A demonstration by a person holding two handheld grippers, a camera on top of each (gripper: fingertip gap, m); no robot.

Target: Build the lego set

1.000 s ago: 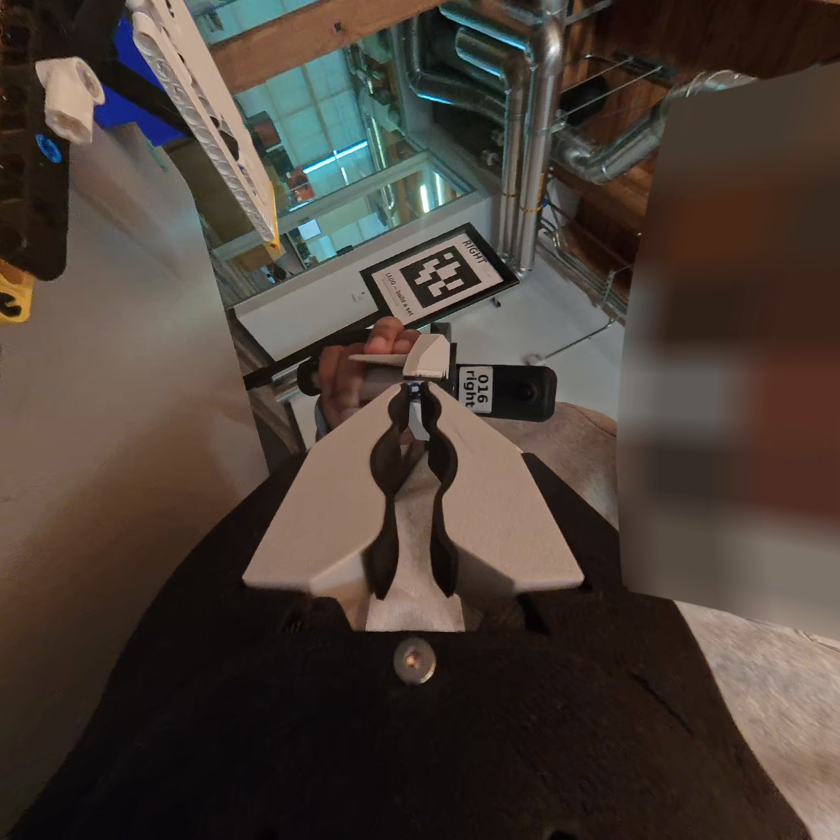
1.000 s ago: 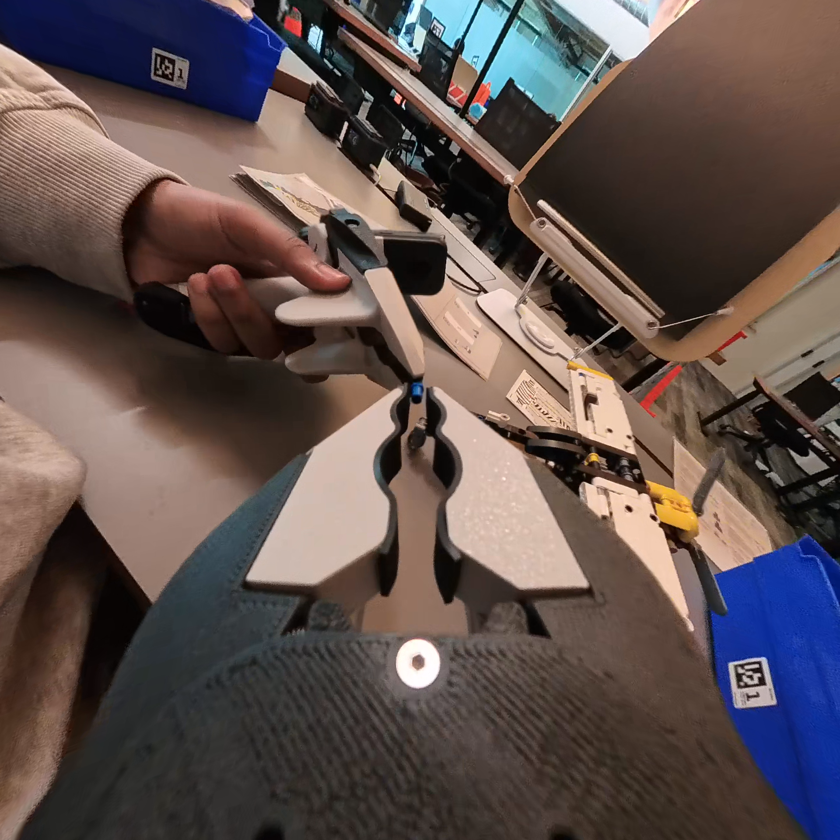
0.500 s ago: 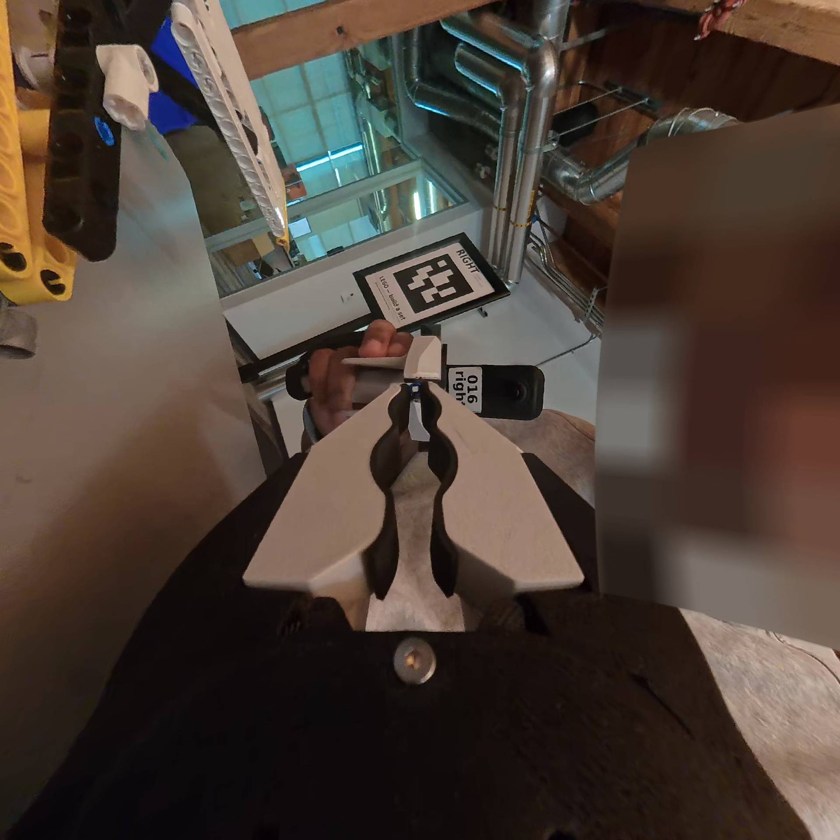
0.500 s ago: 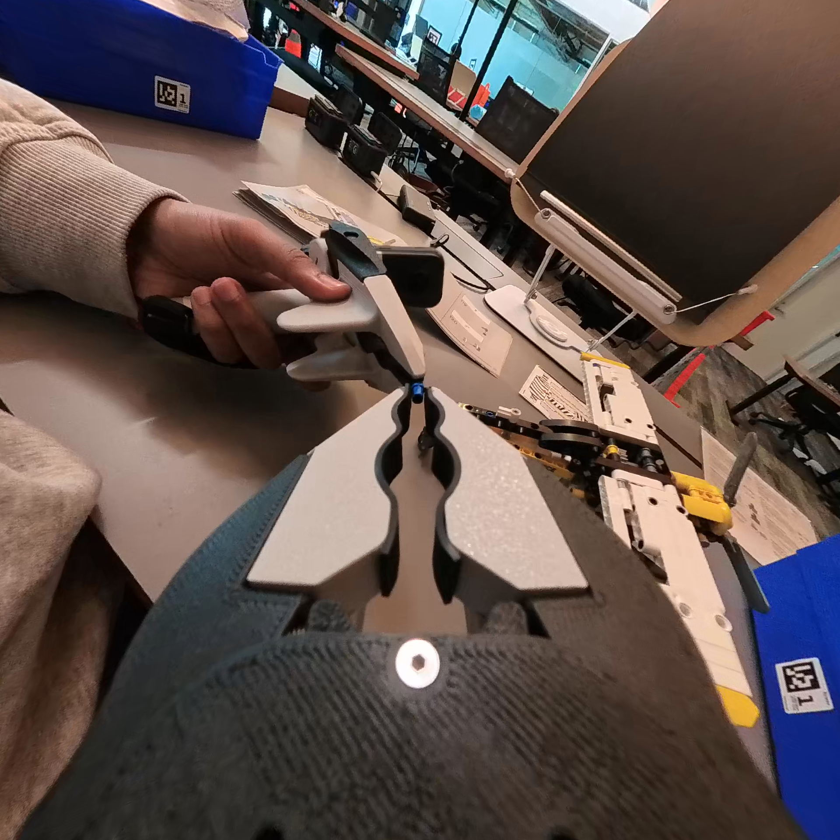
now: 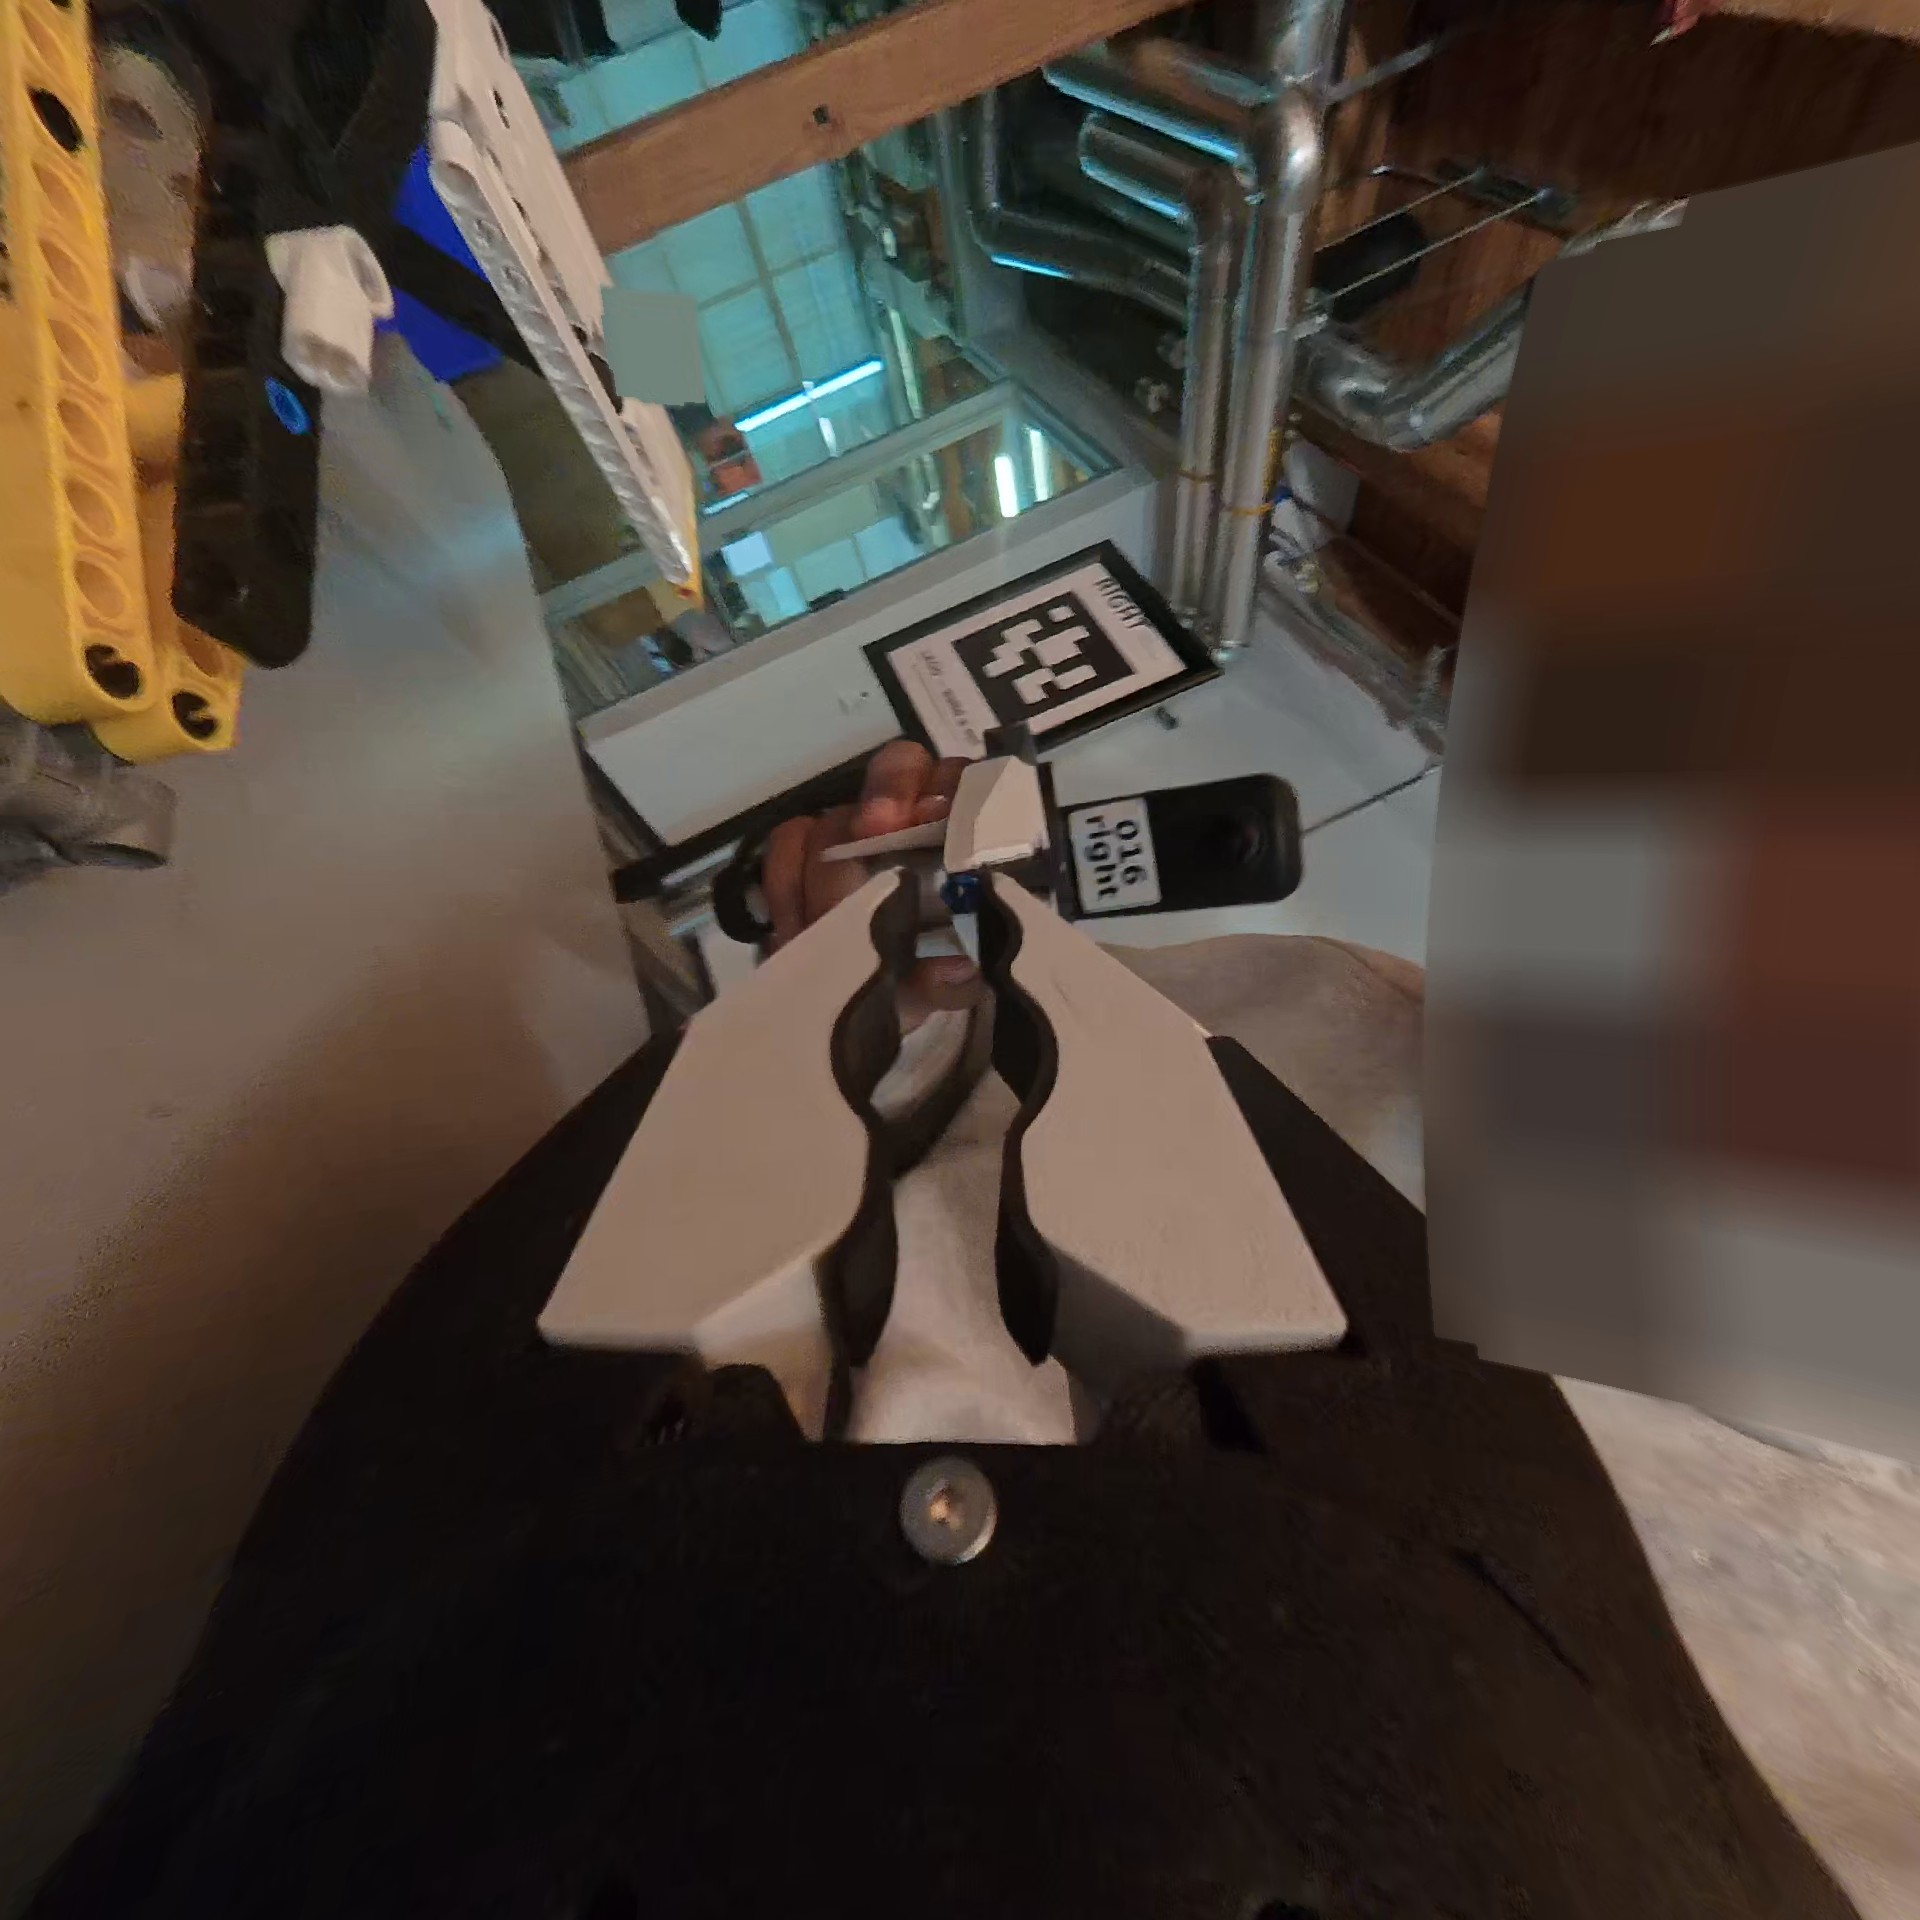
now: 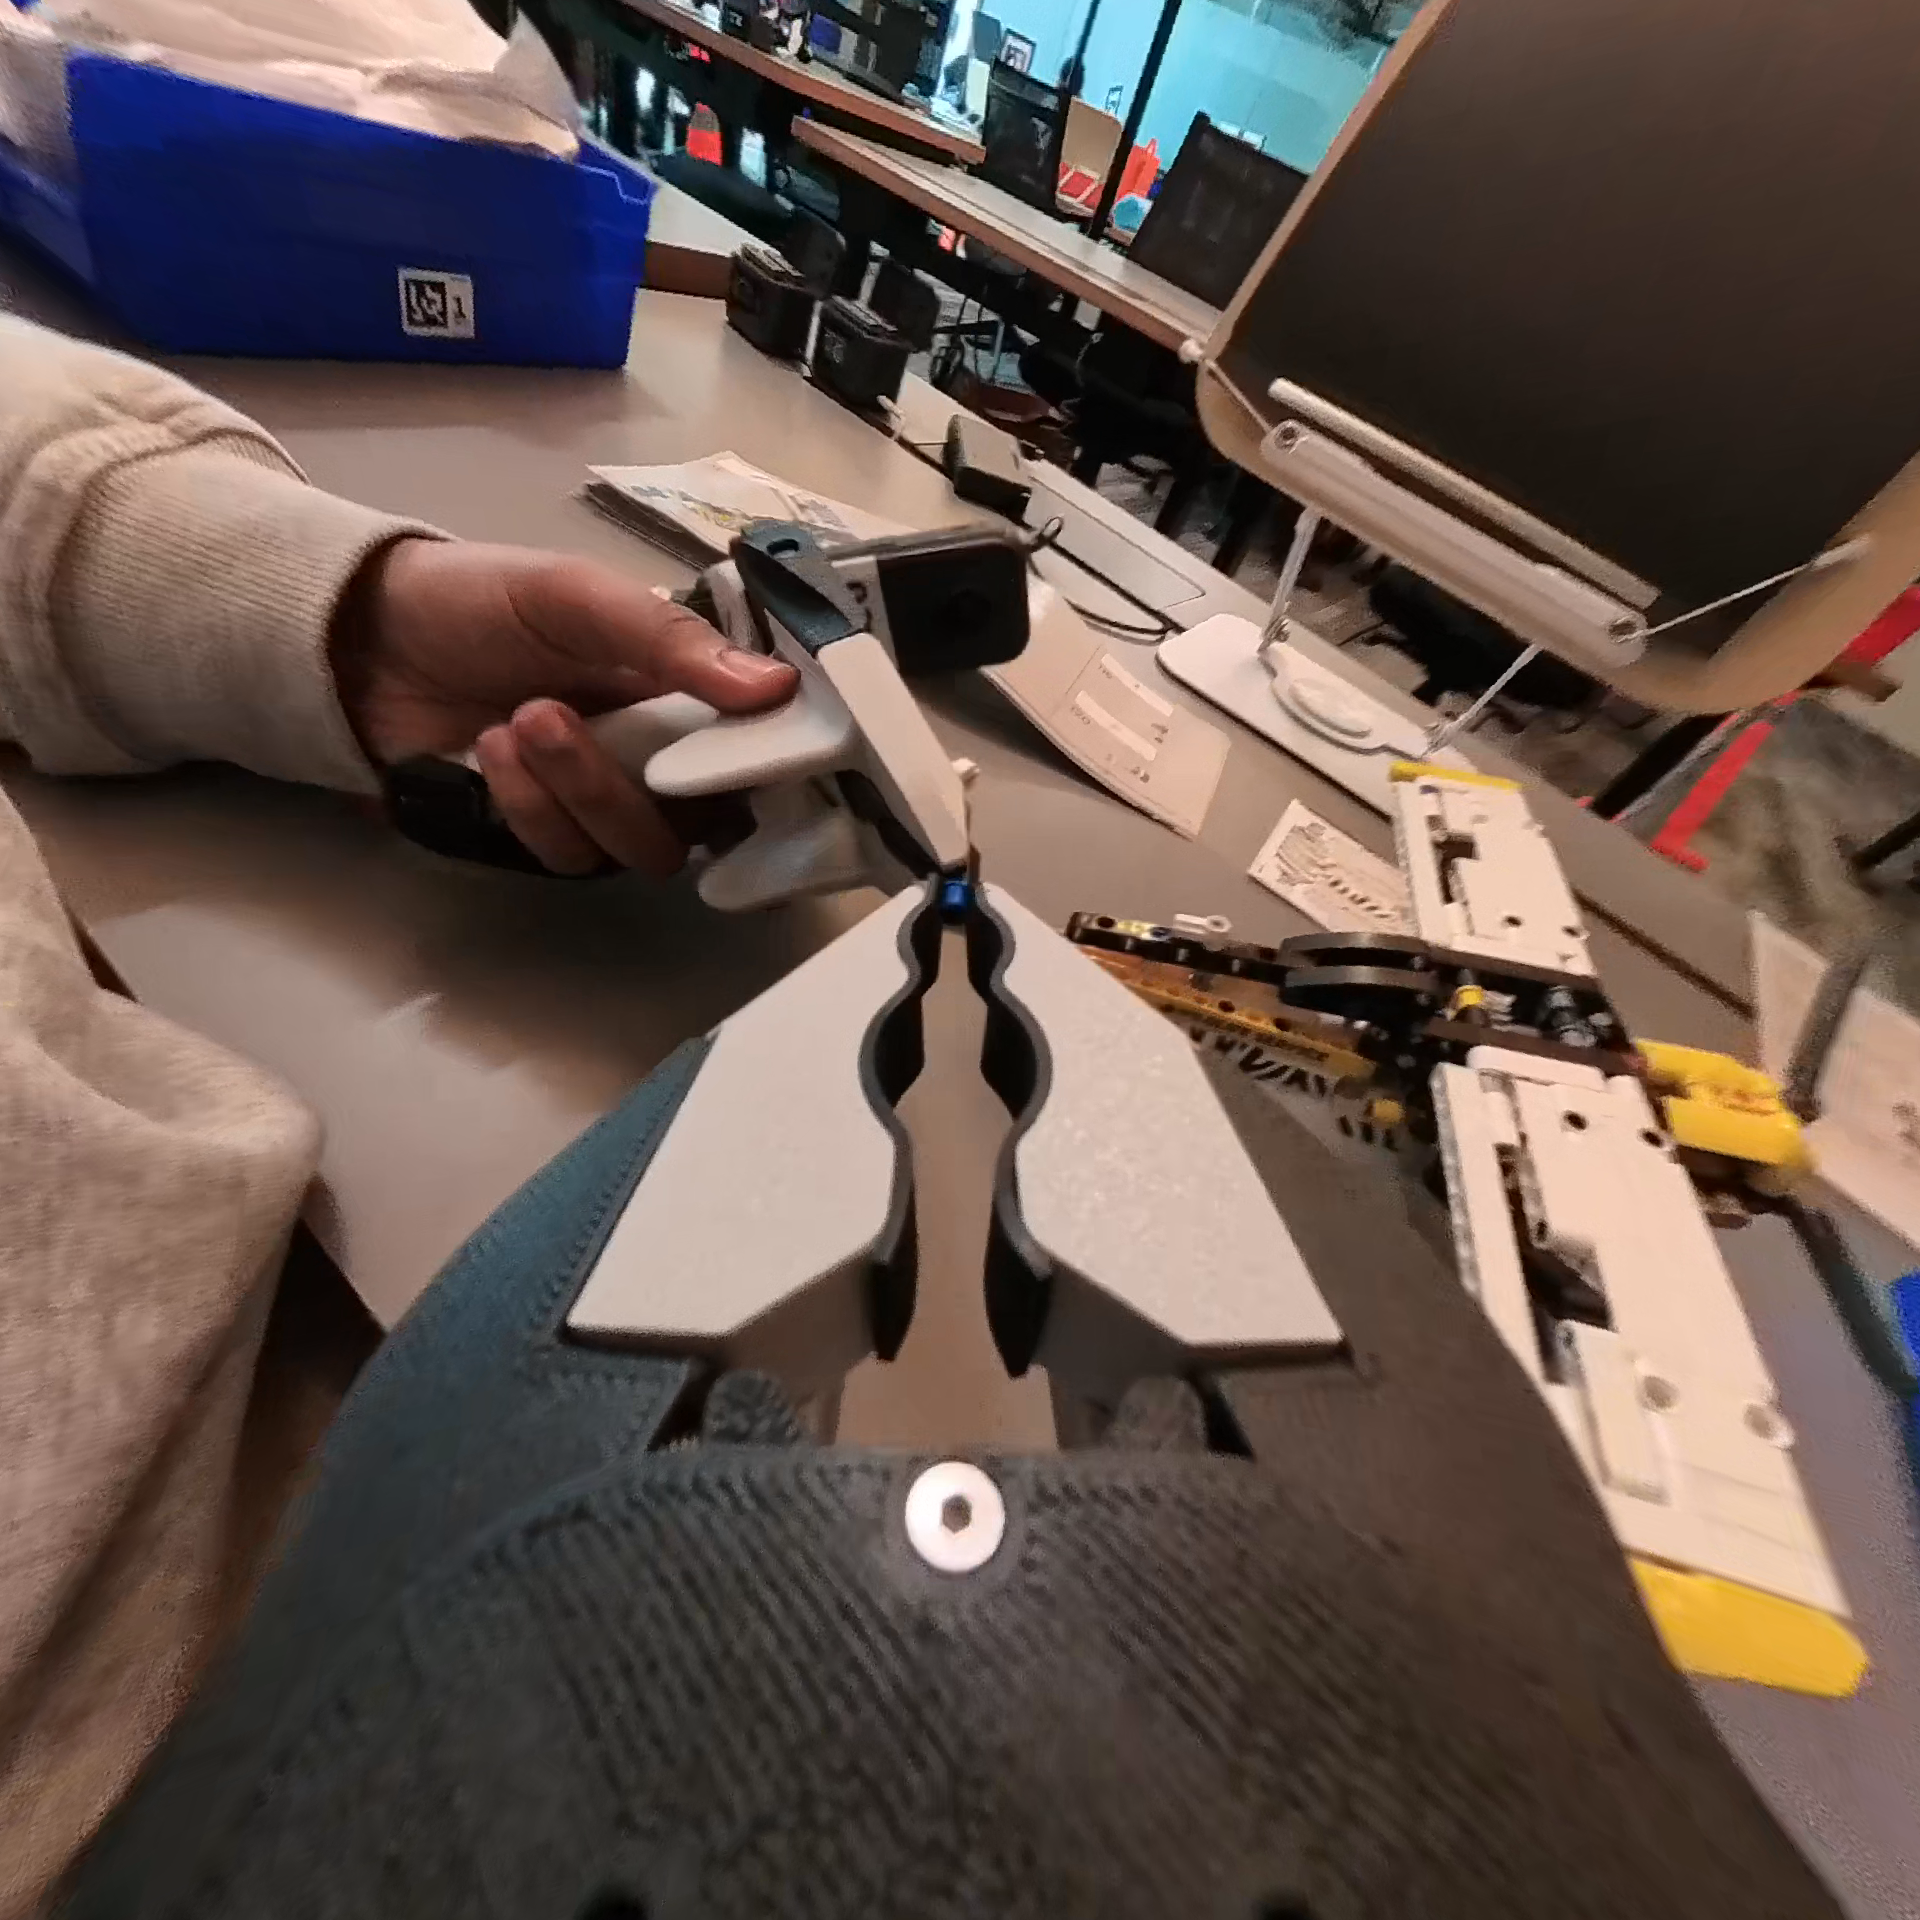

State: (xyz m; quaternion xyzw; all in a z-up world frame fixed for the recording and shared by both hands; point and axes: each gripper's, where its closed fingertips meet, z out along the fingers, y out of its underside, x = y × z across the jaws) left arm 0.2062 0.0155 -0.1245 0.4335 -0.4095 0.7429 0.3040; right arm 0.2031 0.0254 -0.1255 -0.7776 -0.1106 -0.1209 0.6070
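My right gripper [image 6: 951, 902] is shut on a small blue pin [image 6: 951, 894] at its tips, above the grey table [image 6: 416, 997]. My left gripper [image 5: 943, 899] meets it tip to tip; its jaws stand slightly apart around the blue pin [image 5: 961, 891]. A hand holds each gripper. The partly built model [image 6: 1507, 1039], white, yellow and black, lies on the table to the right of the tips. In the left wrist view it [image 5: 73, 416] fills the upper left corner.
A blue bin [image 6: 312, 239] stands at the far left and an instruction booklet [image 6: 707, 499] lies behind the left gripper. A large dark panel [image 6: 1610, 260] on a white stand rises at the right. Paper sheets lie near the model.
The left gripper's jaws have parted a little at the tips. Both views have shifted so the model shows larger. The right gripper still pinches the blue pin.
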